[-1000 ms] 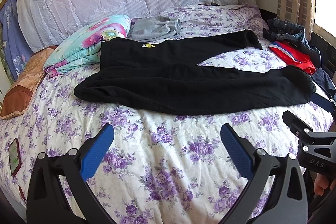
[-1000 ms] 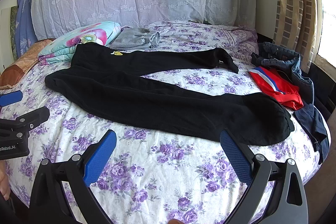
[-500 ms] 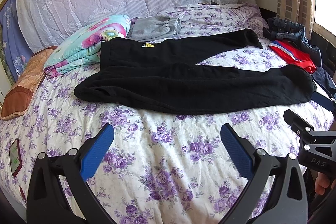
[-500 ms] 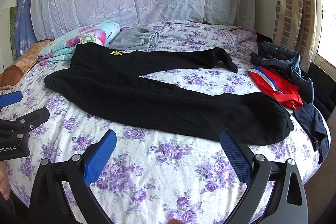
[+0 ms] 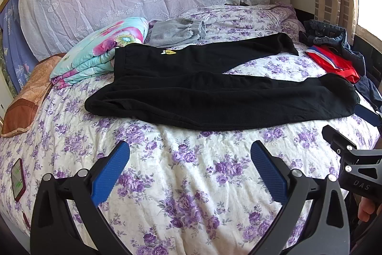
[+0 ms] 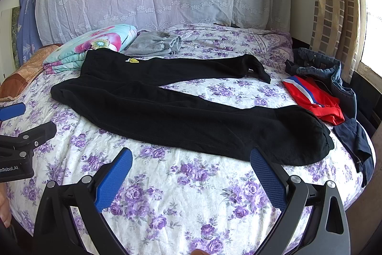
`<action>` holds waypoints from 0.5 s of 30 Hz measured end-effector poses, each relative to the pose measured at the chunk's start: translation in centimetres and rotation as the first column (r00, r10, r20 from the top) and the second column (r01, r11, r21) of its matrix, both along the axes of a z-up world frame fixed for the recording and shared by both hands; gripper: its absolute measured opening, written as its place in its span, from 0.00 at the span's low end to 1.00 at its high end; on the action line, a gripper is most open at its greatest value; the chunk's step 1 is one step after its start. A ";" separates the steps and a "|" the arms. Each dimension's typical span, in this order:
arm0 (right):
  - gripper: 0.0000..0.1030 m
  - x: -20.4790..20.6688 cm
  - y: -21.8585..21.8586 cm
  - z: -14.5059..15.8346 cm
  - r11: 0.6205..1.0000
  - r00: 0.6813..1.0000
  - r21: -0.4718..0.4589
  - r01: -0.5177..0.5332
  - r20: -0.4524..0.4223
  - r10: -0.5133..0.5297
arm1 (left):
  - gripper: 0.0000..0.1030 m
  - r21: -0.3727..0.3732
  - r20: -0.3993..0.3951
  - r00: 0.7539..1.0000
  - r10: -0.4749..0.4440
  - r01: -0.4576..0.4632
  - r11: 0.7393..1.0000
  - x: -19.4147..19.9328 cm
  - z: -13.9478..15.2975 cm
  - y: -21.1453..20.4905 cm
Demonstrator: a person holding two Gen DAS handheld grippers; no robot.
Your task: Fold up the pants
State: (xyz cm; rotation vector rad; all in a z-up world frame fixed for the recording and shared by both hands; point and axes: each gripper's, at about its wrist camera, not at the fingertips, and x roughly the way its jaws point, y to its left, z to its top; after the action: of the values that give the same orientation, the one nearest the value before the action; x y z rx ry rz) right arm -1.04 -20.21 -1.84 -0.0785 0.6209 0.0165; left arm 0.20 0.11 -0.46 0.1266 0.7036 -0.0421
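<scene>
Black pants (image 5: 214,92) lie spread flat on the floral bed, waistband at the left, both legs running right and splayed apart. They also show in the right wrist view (image 6: 191,111). A small yellow logo (image 5: 170,52) sits near the waistband. My left gripper (image 5: 189,167) is open and empty, hovering over bare sheet in front of the pants. My right gripper (image 6: 191,173) is open and empty, its right finger close to the near leg's cuff (image 6: 310,145). Each gripper shows at the edge of the other's view.
A folded floral quilt (image 5: 100,51) and a grey garment (image 5: 176,32) lie behind the waistband. Red shorts (image 6: 312,97), jeans (image 6: 320,66) and dark cloth (image 6: 355,142) sit at the bed's right edge. A phone (image 5: 18,179) lies at the left edge.
Both grippers have drifted very slightly; the pants have not moved and both grippers stay open.
</scene>
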 end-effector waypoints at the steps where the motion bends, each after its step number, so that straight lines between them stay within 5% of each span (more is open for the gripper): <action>1: 0.97 0.0 0.0 0.0 1.000 1.000 0.000 0.000 0.000 0.000 | 0.96 0.002 0.001 1.000 -0.001 0.001 1.000 0.0 0.0 0.0; 15: 0.97 0.1 0.0 0.1 1.000 1.000 0.000 -0.002 -0.005 0.002 | 0.96 0.005 -0.006 1.000 0.001 -0.001 1.000 0.1 0.0 0.1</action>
State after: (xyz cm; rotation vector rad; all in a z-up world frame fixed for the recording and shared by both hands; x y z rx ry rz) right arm -0.96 -20.22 -1.75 -0.0794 0.6255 0.0180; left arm 0.34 0.24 -0.50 0.1306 0.7094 -0.0394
